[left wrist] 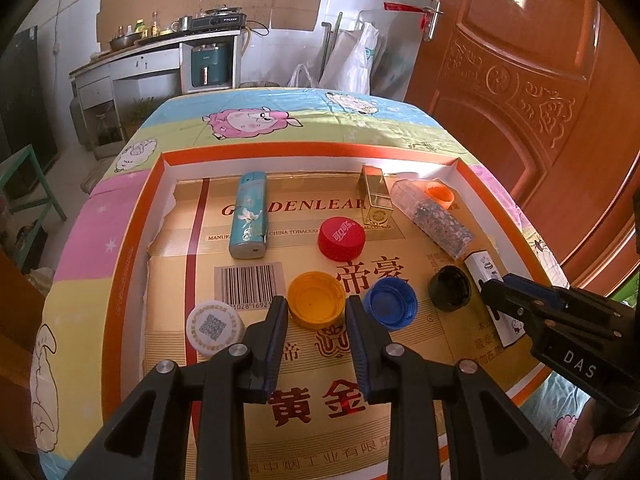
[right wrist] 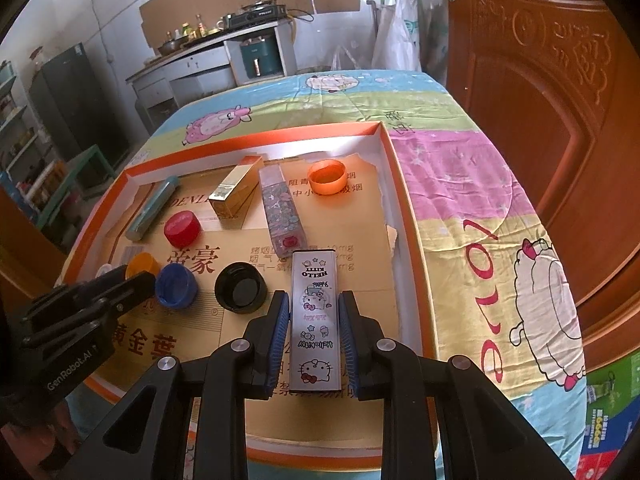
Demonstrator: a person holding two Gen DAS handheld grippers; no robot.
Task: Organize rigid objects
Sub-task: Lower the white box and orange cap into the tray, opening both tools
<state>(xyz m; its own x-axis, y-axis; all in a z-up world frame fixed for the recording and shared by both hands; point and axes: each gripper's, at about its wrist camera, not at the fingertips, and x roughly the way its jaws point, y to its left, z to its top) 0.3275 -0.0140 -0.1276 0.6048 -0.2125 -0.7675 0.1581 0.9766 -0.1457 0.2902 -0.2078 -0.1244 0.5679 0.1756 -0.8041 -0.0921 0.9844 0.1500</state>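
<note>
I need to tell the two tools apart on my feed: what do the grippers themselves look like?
Both are matte black, angular frames with silver round screws and blue ribbed pads inside the fingers. The left gripper carries white "GenRobot.AI" lettering on its side, seen from the right wrist view. The right gripper shows white letters "DAS" on its body.

The cardboard liner [left wrist: 224,360] in the tray reads "GOLDENLEAF", partly covered, above "CHINA TOBACCO"; toward 6 o'clock stand large red "帝豪" and "黄金". A barcode sits at its 9 o'clock. The white lighter [right wrist: 316,320] reads "HELLO KITTY", upside down. The right gripper [left wrist: 490,294] body says "DAS"; the left gripper [right wrist: 120,276] says "GenRobot.AI".
</note>
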